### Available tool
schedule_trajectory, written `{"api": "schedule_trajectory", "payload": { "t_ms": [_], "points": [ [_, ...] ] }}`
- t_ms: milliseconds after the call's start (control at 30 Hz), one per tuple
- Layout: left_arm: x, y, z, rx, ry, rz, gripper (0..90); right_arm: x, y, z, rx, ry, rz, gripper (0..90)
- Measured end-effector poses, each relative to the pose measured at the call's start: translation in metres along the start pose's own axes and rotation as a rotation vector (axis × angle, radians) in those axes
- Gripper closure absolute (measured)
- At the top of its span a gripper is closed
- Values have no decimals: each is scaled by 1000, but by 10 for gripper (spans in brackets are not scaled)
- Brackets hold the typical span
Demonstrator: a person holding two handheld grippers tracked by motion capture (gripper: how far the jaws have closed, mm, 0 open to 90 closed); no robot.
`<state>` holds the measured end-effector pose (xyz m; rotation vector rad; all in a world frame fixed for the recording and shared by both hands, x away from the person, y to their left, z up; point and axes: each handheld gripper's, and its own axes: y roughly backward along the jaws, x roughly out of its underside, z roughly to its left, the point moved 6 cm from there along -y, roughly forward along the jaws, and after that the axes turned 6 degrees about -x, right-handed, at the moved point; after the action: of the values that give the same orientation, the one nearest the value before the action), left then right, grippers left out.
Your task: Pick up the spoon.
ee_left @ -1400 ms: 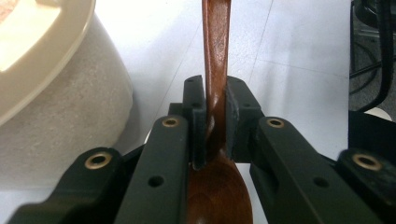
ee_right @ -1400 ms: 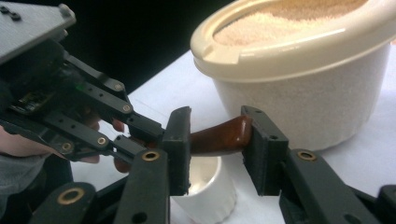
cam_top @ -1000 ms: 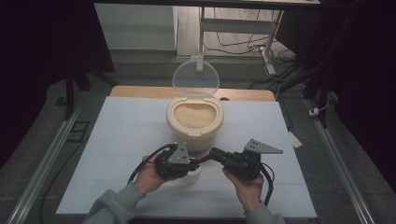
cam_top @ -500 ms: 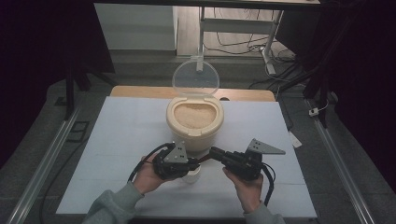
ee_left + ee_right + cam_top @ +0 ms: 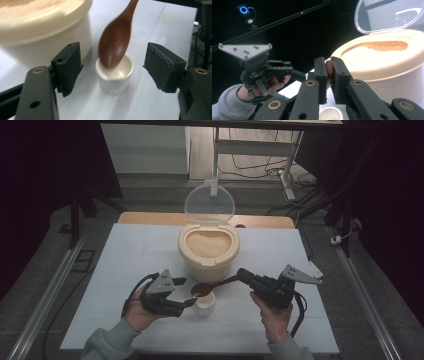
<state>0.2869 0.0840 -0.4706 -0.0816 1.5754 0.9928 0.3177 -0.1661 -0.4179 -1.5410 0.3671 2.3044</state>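
We hold a gripper in each hand over the white surface. Our right gripper has its fingers pressed tight on the handle of a brown wooden spoon, and that handle shows as a reddish-brown sliver pinched between the two black pads in the right gripper view. The spoon runs out ahead of those fingers, and its bowl hangs over the mouth of a small white cup; in the left gripper view the bowl dips just inside the cup's rim.

Our left gripper has just been opening its fingers, and now they stand wide apart with the cup between them. Neither pad touches the cup: there is bare surface on both sides of it. The cup stands upright on the surface.

Just beyond the cup and the left fingers stands a cream-coloured round container full of pale grain, its clear lid tipped up at the far side. The container is close to the cup but we see a narrow gap between them.
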Motion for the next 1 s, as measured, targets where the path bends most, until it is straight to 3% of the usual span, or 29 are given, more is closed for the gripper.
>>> {"api": "schedule_trajectory", "payload": {
  "t_ms": [67,100,233,267,633,1000],
  "points": [
    [17,6,9,-24,37,14,278,-2,3,-2,11,8,-5,830],
    [17,6,9,-24,37,14,275,-4,5,-3,15,9,-9,829],
    [43,11,22,-59,88,37,258,-8,10,-5,28,20,-19,829],
    [55,14,28,-72,116,44,254,-8,11,-5,30,22,-21,829],
    [100,30,47,-134,186,85,241,-17,20,-7,51,49,-39,829],
    [115,35,53,-149,213,106,234,-24,30,-11,73,58,-67,829]
  ]
}}
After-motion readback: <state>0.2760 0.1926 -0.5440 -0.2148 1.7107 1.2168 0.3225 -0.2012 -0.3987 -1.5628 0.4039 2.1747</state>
